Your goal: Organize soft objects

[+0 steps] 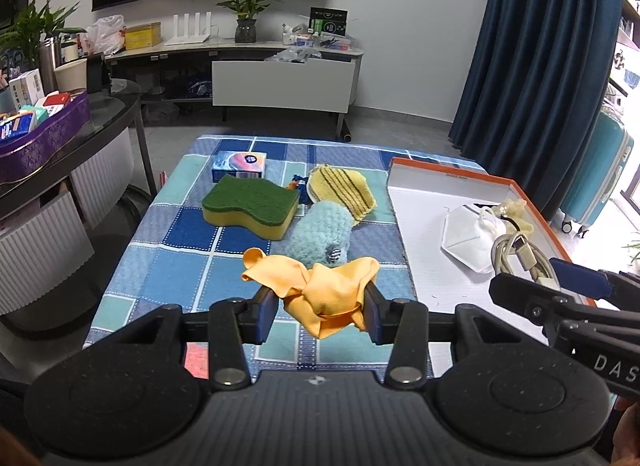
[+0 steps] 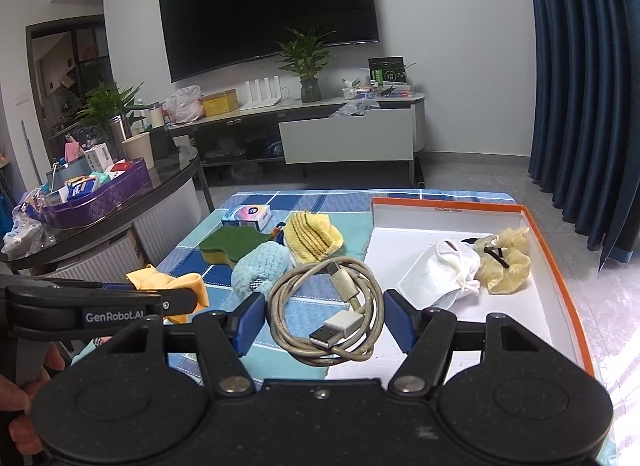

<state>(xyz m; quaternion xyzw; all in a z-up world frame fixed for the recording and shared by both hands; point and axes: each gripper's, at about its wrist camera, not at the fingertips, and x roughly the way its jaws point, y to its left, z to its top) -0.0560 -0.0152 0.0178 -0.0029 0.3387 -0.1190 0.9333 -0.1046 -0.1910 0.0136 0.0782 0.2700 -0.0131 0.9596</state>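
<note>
While the left gripper [image 1: 320,306] clamps its blue pads on a crumpled orange cloth [image 1: 320,290], the bundle hangs lifted above the blue checked tablecloth [image 1: 180,234], its long axis running across the view from one pad to the other, with a loose tail [image 1: 256,262] trailing up and away to the left. Over on the right gripper [image 2: 325,320], the jaws stand wide with a coiled grey USB cable [image 2: 326,306] between them; the pads sit at the coil's outer edges (whether they truly press on it cannot be told). The coil lies roughly flat, its USB plug [image 2: 334,332] pointing back toward the camera. Outward from there, a fluffy light-blue knitted piece [image 1: 320,234] lies on the cloth just beyond the orange bundle, its length running away from the camera toward a yellow striped cloth [image 1: 344,191]. Left of that sits a green-topped yellow sponge [image 1: 250,205], its long side across the table, and behind it a small blue tissue pack [image 1: 239,165]. To the right, an orange-rimmed white tray [image 1: 424,201] holds a white face mask [image 1: 468,238] and a pale yellow scrunchie [image 2: 506,262].
</note>
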